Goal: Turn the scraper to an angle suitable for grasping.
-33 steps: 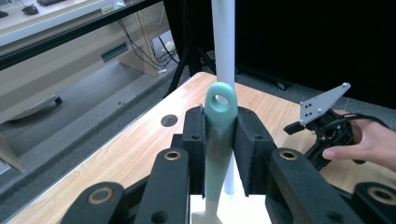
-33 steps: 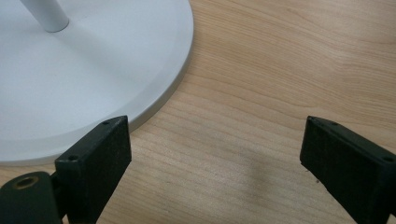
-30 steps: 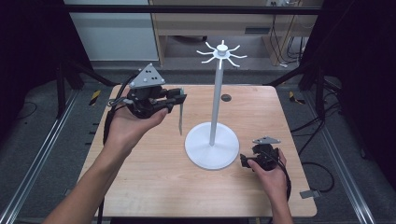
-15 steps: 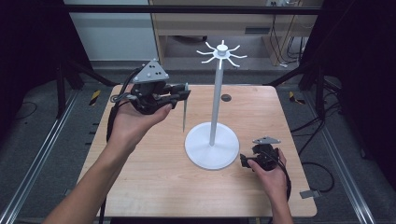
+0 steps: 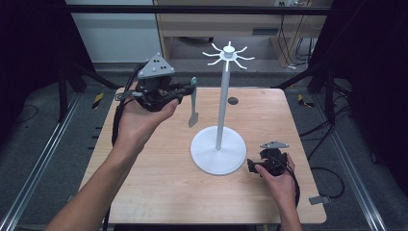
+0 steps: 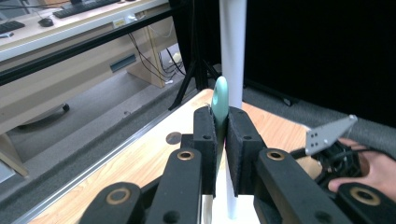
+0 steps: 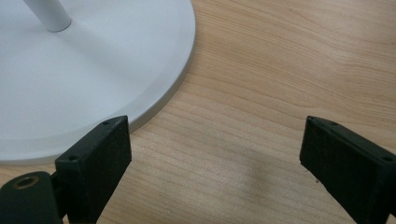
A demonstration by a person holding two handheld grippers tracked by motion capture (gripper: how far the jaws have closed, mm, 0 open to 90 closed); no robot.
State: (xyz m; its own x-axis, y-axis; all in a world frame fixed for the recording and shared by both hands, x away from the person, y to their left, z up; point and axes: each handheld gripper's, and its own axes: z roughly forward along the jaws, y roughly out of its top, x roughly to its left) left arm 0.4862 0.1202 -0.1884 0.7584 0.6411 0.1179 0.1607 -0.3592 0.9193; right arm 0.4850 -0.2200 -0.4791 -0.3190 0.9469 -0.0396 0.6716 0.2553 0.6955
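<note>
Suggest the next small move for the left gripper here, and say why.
Probably lift the left gripper further, toward the hooks atop the white stand. Its fingers are clamped on a teal utensil that hangs beside the pole, below the hooks, with its ring end up. The right gripper rests open by the base.

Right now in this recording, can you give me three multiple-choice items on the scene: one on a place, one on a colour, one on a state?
1. Where is the right tool?
A. Low on the table beside the white stand's base
B. Up at the stand's hooks
C. Off the table

2. What colour is the spatula held by the left tool?
A. Red
B. Grey-green
C. Yellow

3. How does the right tool stand?
A. Shut on the spatula
B. Shut on nothing
C. Open

Answers: 1 A, it sits by the stand's base on the table. 2 B, the handle looks grey-green. 3 C, its jaws are wide apart over bare wood.
</note>
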